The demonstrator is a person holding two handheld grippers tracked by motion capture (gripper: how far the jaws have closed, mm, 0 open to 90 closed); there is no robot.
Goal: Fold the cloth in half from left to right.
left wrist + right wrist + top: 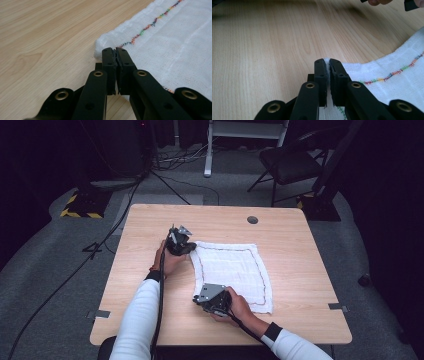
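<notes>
A: high view — status?

B: White cloth [232, 272] lies flat on the wood table [145, 320], roughly centre, slightly right. Coloured stitch line runs just inside its edges. Left gripper [186, 251] sits at the cloth's far-left corner, left hand [169, 261] behind it. Right gripper [201, 299] is at the near-left corner, right hand [239, 307] holding it. Both sleeves white. Grey cap [252, 220] set in the table near the far edge. Chair [292, 162] on the floor beyond.

A: jaw state from up there?

B: Can't tell, too small. Go to the gripper cams.

A: left gripper view?

B: Left gripper [116, 53] jaws closed down to a thin slit, tips right at the cloth [175, 42] corner. Looks like cloth edge pinched between the pads; the corner bunches up just past the tips. Multicolour stitching runs away to upper right. Bare table [45, 37] to the left.

A: right gripper view?

B: Same deal. Right gripper [329, 62] jaws nearly shut, white fabric visible in the gap, so clamped on the cloth [399, 82] corner. Stitch line to the right, cloth edge lifts a bit toward the jaws. Table [262, 45] ahead. Bits of the other hand + gripper at top right, blurry.
</notes>
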